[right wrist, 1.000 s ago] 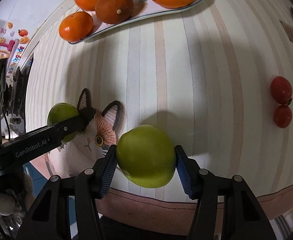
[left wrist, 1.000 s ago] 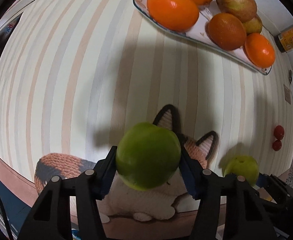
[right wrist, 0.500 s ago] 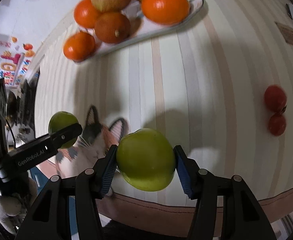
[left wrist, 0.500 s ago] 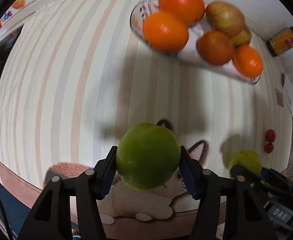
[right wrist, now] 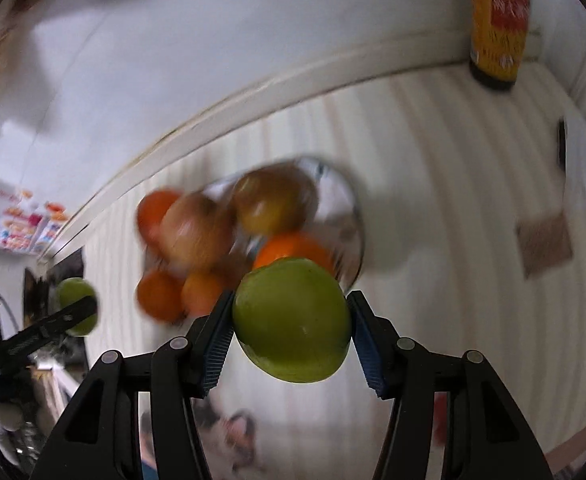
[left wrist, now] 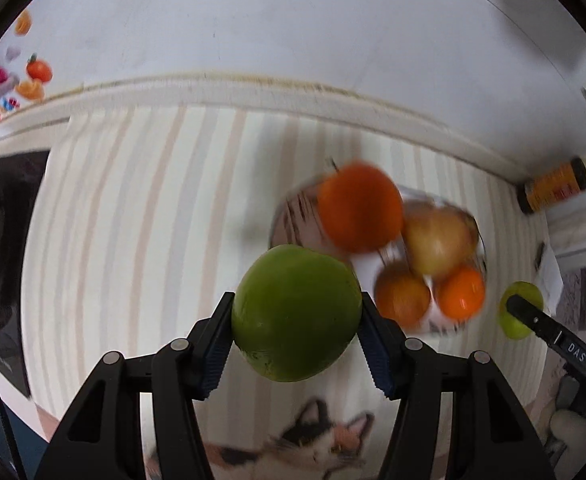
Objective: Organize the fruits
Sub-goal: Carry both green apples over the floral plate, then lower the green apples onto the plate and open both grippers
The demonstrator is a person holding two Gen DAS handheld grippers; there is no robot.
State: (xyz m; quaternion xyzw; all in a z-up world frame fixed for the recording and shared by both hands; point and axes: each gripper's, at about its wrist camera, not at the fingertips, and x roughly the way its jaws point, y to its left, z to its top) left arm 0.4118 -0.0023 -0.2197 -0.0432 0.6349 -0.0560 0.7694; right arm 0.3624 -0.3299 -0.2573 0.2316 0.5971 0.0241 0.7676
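Two green fruits held above a loaded plate

The left gripper clamped a smooth green fruit; the right gripper clamped another green fruit. At one o'clock, round oranges crowded the glossy plate on striped cloth.

Two green apples; the plate holds orange oranges and a yellow-red apple. The tablecloth is cream with beige stripes and a calico cat print.

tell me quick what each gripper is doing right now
left gripper: shut on a green apple.
right gripper: shut on another green apple.
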